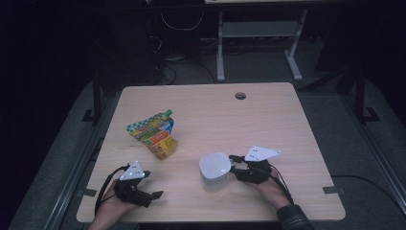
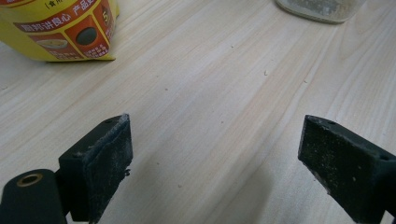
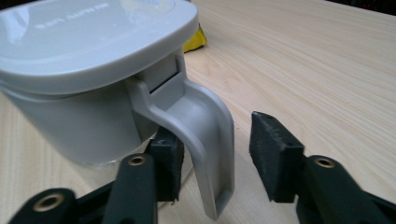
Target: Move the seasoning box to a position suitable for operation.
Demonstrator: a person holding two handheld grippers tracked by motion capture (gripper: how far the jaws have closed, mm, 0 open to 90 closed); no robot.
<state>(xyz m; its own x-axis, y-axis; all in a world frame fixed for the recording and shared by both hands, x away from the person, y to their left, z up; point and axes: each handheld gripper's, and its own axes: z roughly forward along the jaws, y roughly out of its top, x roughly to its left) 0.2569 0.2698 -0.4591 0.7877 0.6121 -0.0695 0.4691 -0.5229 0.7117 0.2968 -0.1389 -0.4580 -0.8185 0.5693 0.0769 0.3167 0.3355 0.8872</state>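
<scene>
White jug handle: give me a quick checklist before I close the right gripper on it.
1. Handle between the right gripper jaws: ok.
2. Pads pressing the handle: not ok, a gap shows on one side.
3. White jug upright on the table, lid on: ok.
4. Left gripper open, holding nothing: ok.
5. Pouch apart from the jug: ok.
6. Jug contents: cannot tell.

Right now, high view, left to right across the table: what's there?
Left claw → pouch → grey jug → right claw, its jaws around the jug's handle with a gap on one side.
</scene>
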